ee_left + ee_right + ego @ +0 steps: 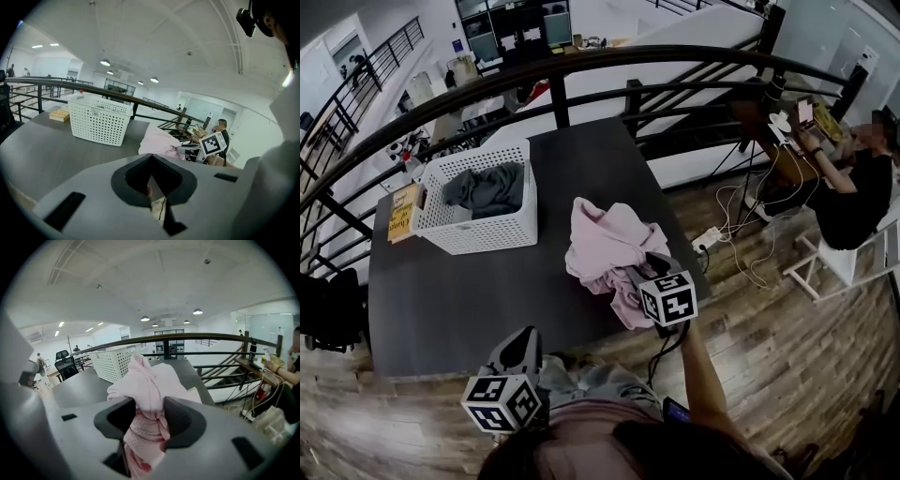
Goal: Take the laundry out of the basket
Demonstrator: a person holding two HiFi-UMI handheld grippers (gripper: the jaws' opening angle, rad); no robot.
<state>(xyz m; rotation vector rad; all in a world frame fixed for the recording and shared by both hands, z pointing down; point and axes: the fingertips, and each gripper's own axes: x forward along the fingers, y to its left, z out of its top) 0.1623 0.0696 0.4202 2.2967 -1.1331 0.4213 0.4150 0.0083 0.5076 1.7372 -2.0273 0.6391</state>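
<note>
Pink garment (605, 248): heaped on dark table (469, 300), outside the basket, one fold clenched in right gripper (149, 418).
Grey garment (487, 187): inside white perforated basket (517, 225), far left of table.
Left gripper (517, 354): jaws together, empty, at near edge.
Yellow book (403, 211): just beside basket.

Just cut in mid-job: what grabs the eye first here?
A crumpled pink garment sits heaped on the right side of the dark table, pinched between the jaws of the right gripper. To its left and further back stands a white basket with a grey garment inside. The left gripper hangs empty by the table's front edge.
</note>
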